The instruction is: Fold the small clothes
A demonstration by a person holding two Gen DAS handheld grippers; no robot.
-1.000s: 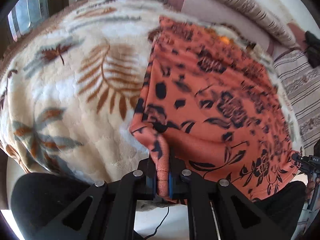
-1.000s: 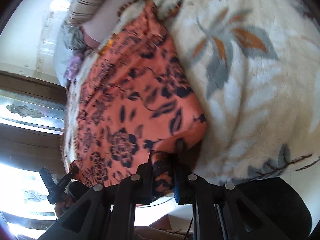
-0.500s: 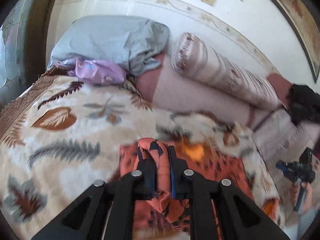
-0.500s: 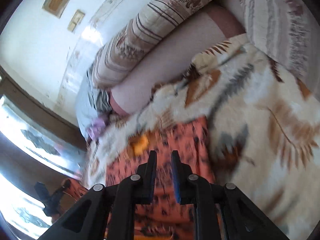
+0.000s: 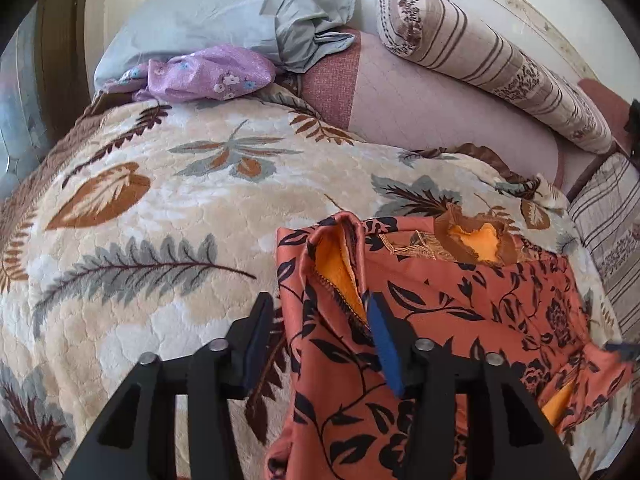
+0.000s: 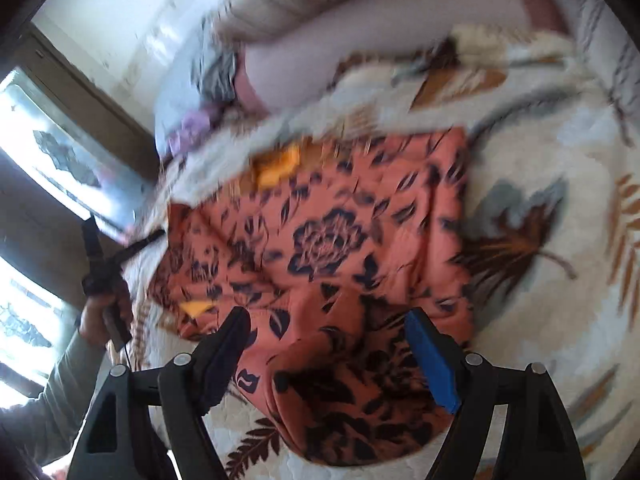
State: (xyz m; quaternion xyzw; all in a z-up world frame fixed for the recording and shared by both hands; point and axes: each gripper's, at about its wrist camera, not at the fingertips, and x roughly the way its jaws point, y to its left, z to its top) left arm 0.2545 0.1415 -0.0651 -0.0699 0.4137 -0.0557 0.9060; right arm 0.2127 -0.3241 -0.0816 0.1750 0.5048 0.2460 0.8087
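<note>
Left gripper (image 5: 320,320) and right gripper (image 6: 328,336) both opening, pads clear of the orange floral garment (image 5: 460,312) lying folded on the leaf-print blanket (image 5: 160,216).

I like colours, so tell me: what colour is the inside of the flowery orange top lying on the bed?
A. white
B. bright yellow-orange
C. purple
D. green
B: the orange flowered top lies on the leaf-patterned blanket, and where its neck opening and a turned-up edge gape, a bright yellow-orange lining shows.
</note>
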